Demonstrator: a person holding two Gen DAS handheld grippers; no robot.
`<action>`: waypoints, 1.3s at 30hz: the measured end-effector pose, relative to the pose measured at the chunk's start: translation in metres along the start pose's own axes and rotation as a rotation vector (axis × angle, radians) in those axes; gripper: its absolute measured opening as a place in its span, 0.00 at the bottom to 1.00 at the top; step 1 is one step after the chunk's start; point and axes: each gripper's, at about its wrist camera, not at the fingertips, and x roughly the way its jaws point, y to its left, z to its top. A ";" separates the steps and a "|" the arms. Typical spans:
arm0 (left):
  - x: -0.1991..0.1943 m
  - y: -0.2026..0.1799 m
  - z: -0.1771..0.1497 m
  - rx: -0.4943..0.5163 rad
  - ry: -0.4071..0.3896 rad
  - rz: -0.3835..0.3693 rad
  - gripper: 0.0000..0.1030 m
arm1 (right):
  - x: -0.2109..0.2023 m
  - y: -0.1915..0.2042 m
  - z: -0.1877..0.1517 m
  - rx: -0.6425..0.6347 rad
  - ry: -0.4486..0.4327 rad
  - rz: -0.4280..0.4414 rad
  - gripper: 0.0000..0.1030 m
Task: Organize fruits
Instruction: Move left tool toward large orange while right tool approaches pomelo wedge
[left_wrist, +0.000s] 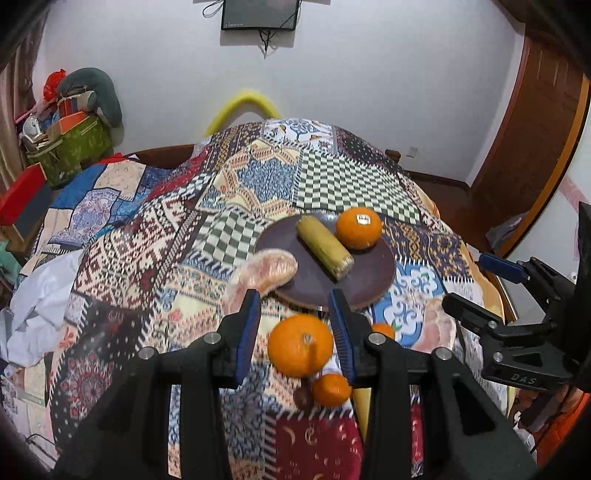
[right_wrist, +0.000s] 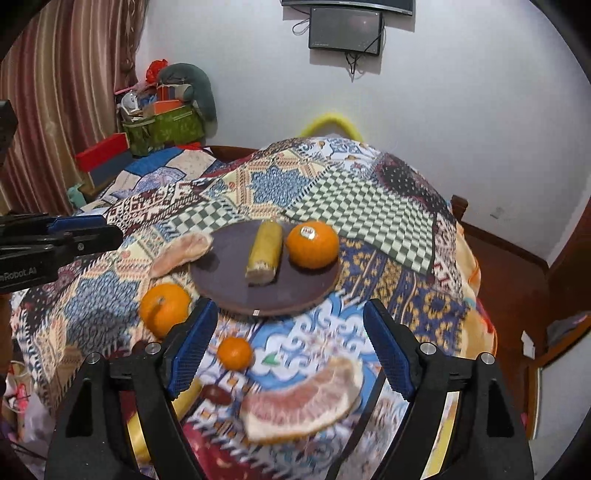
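Lying on a patchwork quilt (right_wrist: 369, 206) that covers the bed is a dark round plate (right_wrist: 229, 288), and on it sit two things: a cob of corn (right_wrist: 264, 251) set lengthways near the middle and, touching or just beside it to the right, a big orange with a sticker (right_wrist: 313, 243).

A wrapped wedge of pomelo (right_wrist: 184, 251) leans on the plate's left rim, half on and half off. Nearer the camera, off the plate, the quilt carries a second big orange (right_wrist: 162, 308) with its stalk end up, a small mandarin (right_wrist: 235, 352), a dark brown fruit (right_wrist: 216, 395) (too blurred to name) and a second, larger pomelo wedge (right_wrist: 303, 402) lying flat with its pink flesh showing. Something yellow shows under the near fingers, though it is too hidden to name.

The left gripper (left_wrist: 295, 321) hangs above the stalk-up orange (left_wrist: 300, 345) — its blue pads stand a modest way apart, and the fruit shows in the gap below them, not pinched; there is daylight on the left side. The right gripper (right_wrist: 290, 339) has its jaws spread wide, with nothing pressed between them — the mandarin and the flat pomelo wedge lie on the quilt in the space beneath.

On the white wall behind hangs a dark screen (right_wrist: 345, 31), and a heap of boxes and bags (right_wrist: 162, 122) stands beside striped curtains (right_wrist: 66, 92).
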 end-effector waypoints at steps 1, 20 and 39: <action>0.000 0.001 -0.003 -0.002 0.005 -0.001 0.38 | -0.001 0.000 -0.005 0.009 0.005 0.001 0.77; 0.032 0.011 -0.067 -0.056 0.159 0.004 0.59 | 0.031 -0.004 -0.085 0.134 0.202 -0.022 0.81; 0.068 -0.004 -0.053 -0.022 0.186 -0.005 0.60 | 0.014 -0.060 -0.110 0.219 0.211 -0.071 0.81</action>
